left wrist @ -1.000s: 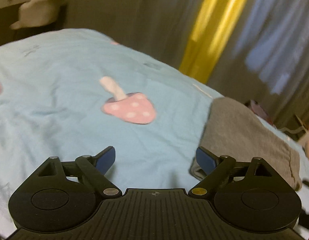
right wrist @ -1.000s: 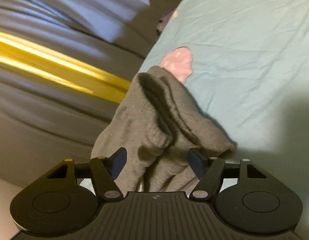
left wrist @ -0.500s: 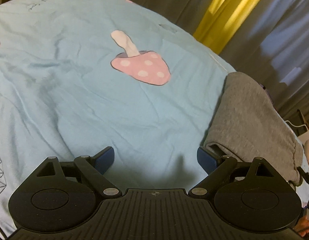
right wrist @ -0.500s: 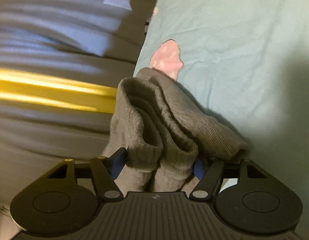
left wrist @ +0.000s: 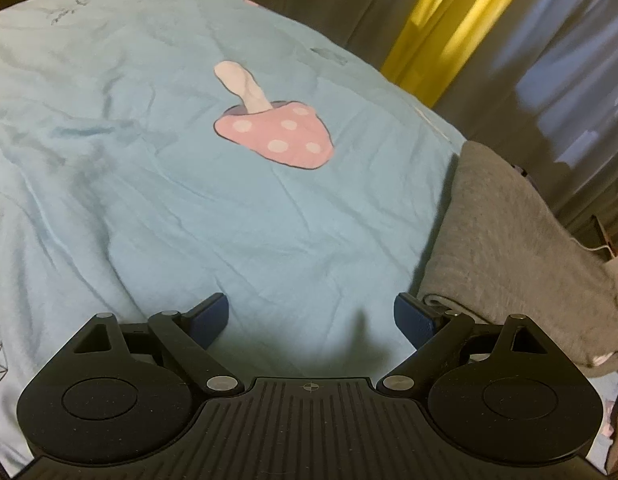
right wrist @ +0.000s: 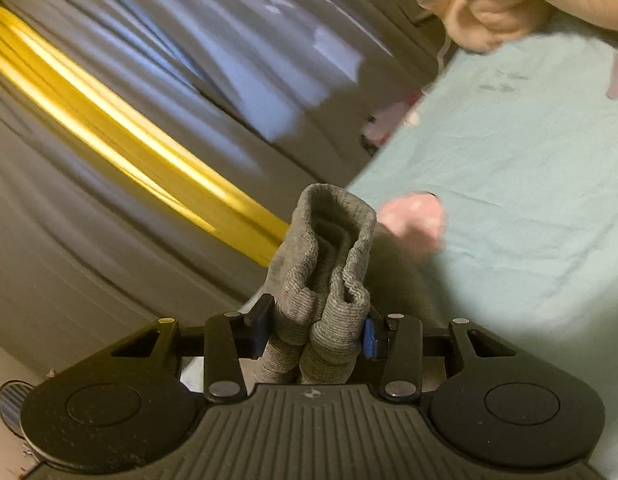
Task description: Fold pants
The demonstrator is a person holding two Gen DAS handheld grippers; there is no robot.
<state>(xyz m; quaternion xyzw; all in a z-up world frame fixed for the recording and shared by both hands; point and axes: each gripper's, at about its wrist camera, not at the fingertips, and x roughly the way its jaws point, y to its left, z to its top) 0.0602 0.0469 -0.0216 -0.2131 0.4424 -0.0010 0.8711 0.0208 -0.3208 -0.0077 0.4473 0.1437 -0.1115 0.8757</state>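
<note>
Our right hand-held gripper [right wrist: 313, 330]: jaws just closed in, now pinching bunched grey pants [right wrist: 325, 280] cuff, lifted off bed [right wrist: 529, 200] edge. Our left hand-held gripper [left wrist: 311, 316] wide open, empty, over bed, pants just beside its right finger [left wrist: 413, 316].

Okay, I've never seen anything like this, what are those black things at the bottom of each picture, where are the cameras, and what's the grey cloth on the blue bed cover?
Each picture comes from a camera mounted on a hand-held tool, a two-finger gripper; a person carries one in each hand. The black parts are the tool's body and its fingers.

The left-hand camera looks down over a light blue bed cover printed with a pink mushroom. The left gripper is open and holds nothing. Grey pants lie along the bed's right edge.

In the right-hand camera's view, the right gripper has just been closing and now pinches a bunched, ribbed end of the grey pants, raised above the cover, with curtains behind.
</note>
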